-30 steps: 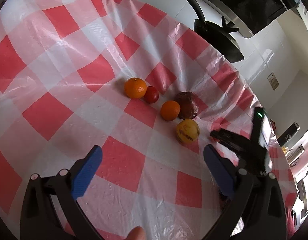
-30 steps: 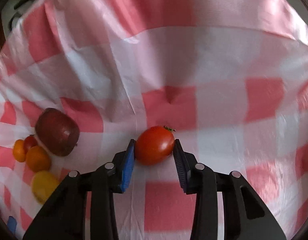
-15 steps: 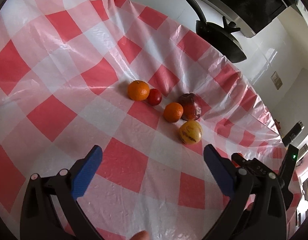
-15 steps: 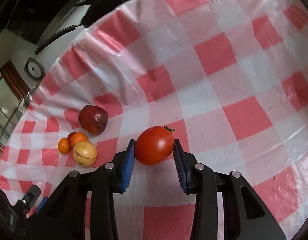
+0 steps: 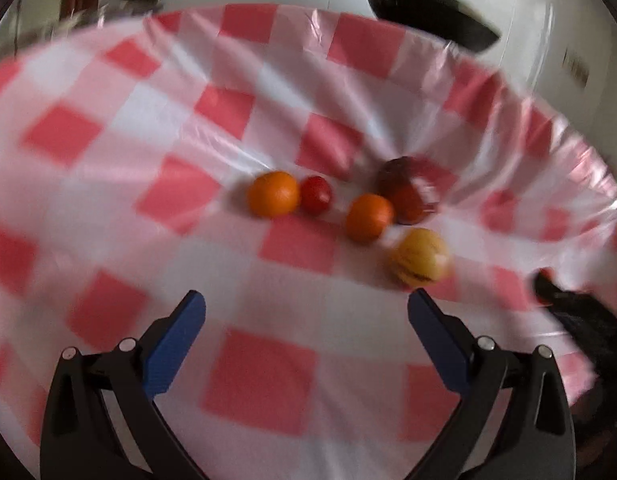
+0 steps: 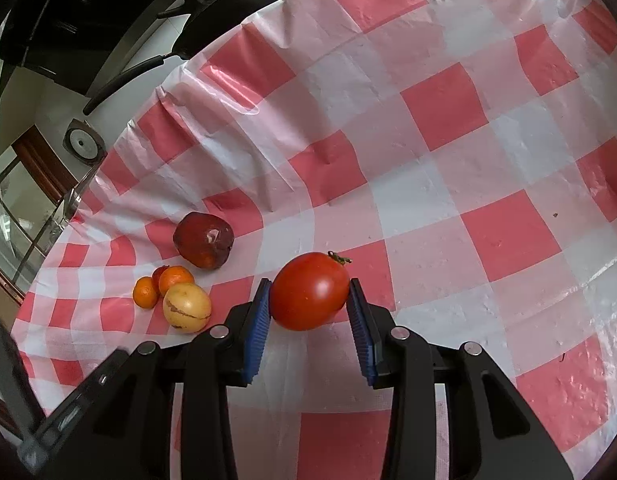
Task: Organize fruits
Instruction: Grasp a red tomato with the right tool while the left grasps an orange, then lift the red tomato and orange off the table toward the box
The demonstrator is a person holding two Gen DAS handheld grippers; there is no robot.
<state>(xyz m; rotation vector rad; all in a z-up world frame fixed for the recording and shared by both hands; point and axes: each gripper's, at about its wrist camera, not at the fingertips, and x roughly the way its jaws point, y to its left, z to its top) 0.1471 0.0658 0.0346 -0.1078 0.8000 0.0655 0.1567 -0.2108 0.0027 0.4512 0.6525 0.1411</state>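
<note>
While the tomato (image 6: 309,290) is clamped in the right gripper (image 6: 310,312), it could be bruised or dropped beside the fruit cluster (image 6: 176,284).

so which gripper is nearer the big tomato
Right. The right gripper is shut on the big tomato, pads on both its sides. The left gripper is open and empty, by the other fruit; the tomato isn't between its fingers.

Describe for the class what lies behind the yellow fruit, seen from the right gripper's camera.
Behind the yellow fruit sit two oranges, a small red tomato mostly hidden between them.
</note>
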